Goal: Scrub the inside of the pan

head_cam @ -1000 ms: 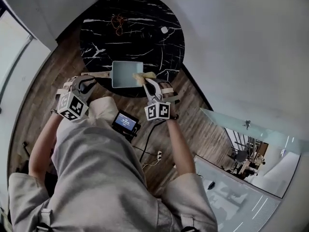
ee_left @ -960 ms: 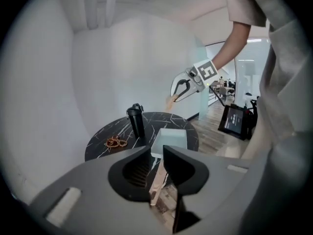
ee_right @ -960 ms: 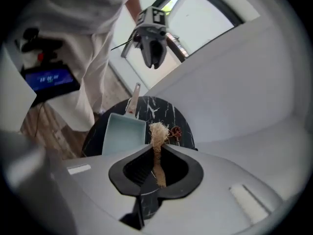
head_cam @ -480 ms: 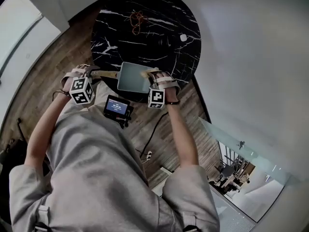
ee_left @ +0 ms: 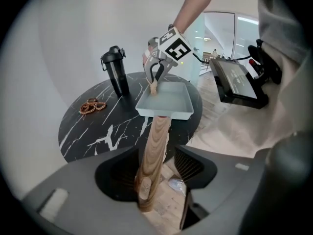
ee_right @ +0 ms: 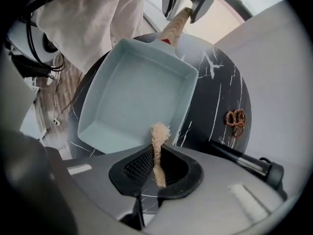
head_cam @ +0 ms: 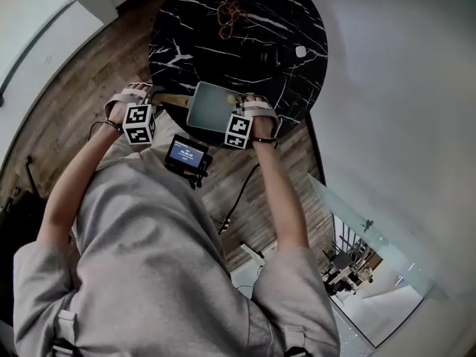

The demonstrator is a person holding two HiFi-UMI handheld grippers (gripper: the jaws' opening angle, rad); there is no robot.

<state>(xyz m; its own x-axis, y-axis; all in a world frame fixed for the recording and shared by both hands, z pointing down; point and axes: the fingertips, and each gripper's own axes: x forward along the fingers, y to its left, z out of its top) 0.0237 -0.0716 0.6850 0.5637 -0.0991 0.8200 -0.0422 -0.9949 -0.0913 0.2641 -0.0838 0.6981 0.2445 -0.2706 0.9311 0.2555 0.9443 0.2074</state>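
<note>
Pan (ee_right: 137,97) lies under right tongs (ee_right: 155,173) pinching a scrubber (ee_right: 159,133), handle (ee_left: 155,141) between left tongs (ee_left: 159,173) just opening wide.

round black marble table (head_cam: 195,42) sitting on a wood plank floor (head_cam: 74,106), plain pale wall (head_cam: 401,65) wrapping around it, glass partition (head_cam: 349,225) catching daylight off right

The person wears a light grey short-sleeved T-shirt (head_cam: 149,251). The left gripper (ee_left: 159,173) and the right gripper (ee_right: 155,168) have grey moulded bodies with black ribbed jaw pads. Each carries a white marker cube (head_cam: 139,123) printed with black squares. Pale straps (head_cam: 258,110) cross both hands, and a dark band (head_cam: 262,138) circles the right wrist.
</note>
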